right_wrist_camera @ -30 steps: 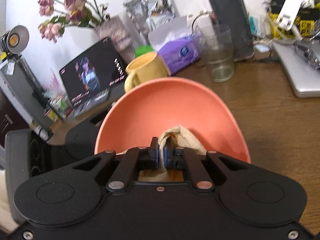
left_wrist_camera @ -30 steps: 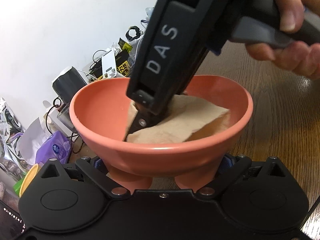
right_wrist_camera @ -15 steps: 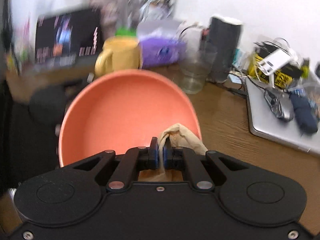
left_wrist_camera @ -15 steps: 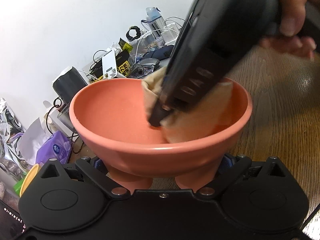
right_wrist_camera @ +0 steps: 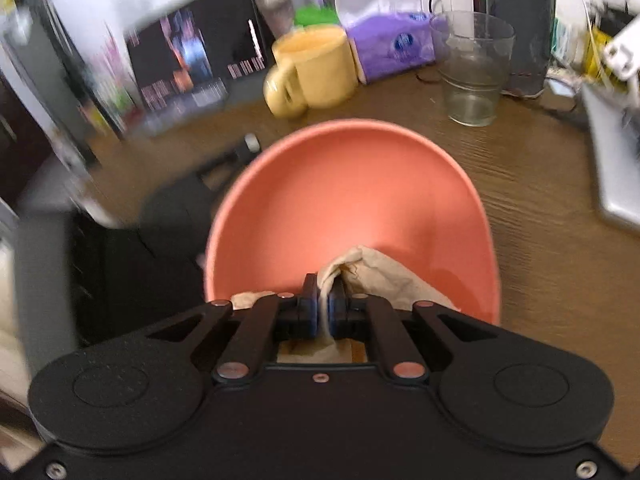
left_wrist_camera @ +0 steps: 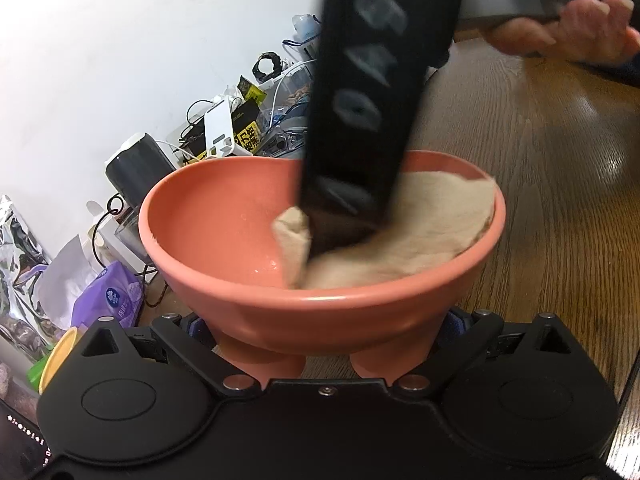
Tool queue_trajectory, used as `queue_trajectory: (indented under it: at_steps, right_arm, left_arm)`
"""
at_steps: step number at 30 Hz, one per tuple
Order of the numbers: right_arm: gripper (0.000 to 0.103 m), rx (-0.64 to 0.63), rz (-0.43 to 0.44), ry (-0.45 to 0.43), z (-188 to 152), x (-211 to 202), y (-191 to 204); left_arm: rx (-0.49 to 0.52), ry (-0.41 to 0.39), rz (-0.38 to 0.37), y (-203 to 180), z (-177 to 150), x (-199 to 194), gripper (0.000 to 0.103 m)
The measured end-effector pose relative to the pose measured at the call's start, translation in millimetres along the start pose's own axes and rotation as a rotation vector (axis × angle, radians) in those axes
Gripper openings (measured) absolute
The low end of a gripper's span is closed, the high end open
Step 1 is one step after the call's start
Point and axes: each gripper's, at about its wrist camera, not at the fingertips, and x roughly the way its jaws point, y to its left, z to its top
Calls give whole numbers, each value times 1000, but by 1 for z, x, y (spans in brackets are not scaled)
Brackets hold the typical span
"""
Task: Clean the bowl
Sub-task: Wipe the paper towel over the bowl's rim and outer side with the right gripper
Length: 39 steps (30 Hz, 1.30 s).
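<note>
Bowl (left_wrist_camera: 224,232), salmon-orange, smooth matte plastic or ceramic look, round with a thick rolled rim and flared sides tapering to a narrow foot; mouth faces up, tipped a little toward the left wrist camera, no real long axis since it is round. It sits over the brown wood-grain table (left_wrist_camera: 540,152), its base right at the left gripper (left_wrist_camera: 326,344); the left fingers go under the bowl on either side of the foot, but the pads are hidden, so cannot tell if they press on it. Inside wall looks glossy-wet with a few small droplets near the bottom. Right gripper (right_wrist_camera: 323,312), black, is tilted down into the bowl, jaws together and clamped on a tan paper towel (right_wrist_camera: 384,276), soft, crumpled, fibrous, pinched into a fold between the blue pads. In the left wrist view the towel spreads across the bowl's right inner side up to the rim, one corner sticking up beside the gripper tip. A hand (left_wrist_camera: 568,28) holds the right gripper's handle at top right. Behind the bowl in the right wrist view: yellow mug (right_wrist_camera: 316,68), clear ribbed glass (right_wrist_camera: 472,68), purple tissue pack (right_wrist_camera: 392,44), dark screen (right_wrist_camera: 196,48), blurred.
</note>
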Motion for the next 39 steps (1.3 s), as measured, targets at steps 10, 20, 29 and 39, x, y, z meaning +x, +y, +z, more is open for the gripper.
queue_trajectory:
  at_steps: [10,20,29,39]
  right_arm:
    - [7,205,148,-322,-4,-13,-37]
    - [7,135,-66,-436,-11,-23,-35]
    - [6,61,-287,-333,-23,-38,-23]
    - [6,-108,-421,-100,-36,-39,9]
  left_arm:
    - [-3,1,0,10,-6,6,100]
    - [-1,2,8,23,-12,17,100]
    - [8,0,16,32,-13,27,99]
    - [19,-4,24,24,-11,27,99]
